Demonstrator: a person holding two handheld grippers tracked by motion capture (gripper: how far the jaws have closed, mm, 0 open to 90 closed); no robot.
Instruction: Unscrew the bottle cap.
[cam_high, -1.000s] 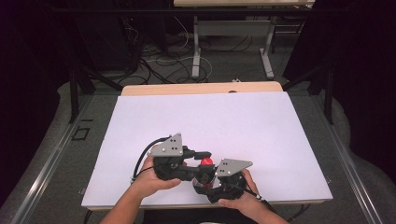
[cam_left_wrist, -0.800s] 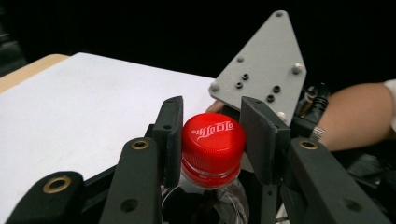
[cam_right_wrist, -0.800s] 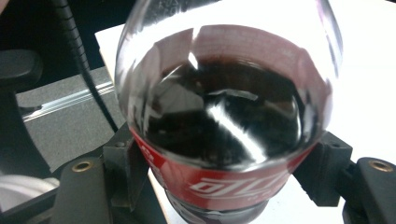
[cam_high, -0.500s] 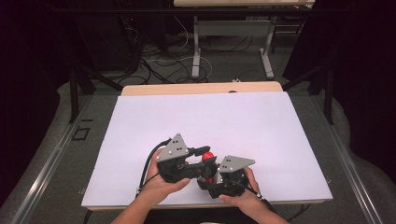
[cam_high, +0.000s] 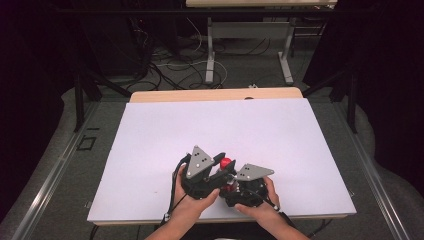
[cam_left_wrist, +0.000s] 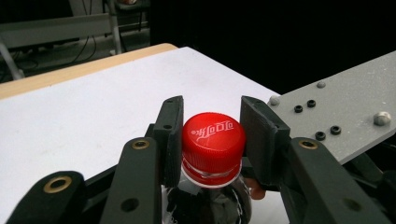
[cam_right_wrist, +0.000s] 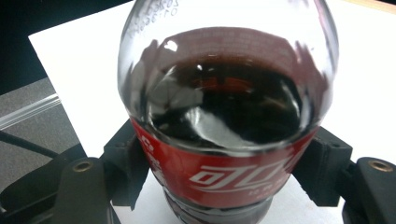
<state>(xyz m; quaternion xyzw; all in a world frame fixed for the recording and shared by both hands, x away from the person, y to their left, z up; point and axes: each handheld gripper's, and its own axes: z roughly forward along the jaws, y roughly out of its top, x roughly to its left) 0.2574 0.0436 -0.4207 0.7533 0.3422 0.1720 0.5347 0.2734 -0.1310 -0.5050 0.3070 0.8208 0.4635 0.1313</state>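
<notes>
Low centre of the high view, the clear plastic cola bottle (cam_right_wrist: 224, 116) is clamped by the right gripper (cam_right_wrist: 224, 186) around its label; the left gripper (cam_left_wrist: 212, 140) pinches its red screw cap (cam_left_wrist: 213, 140). Twist squarely, holding the body firm.

Left gripper (cam_left_wrist: 212, 140) jaws flanking red bottle cap (cam_left_wrist: 213, 140), seemingly touching, white table (cam_left_wrist: 84, 107)
</notes>
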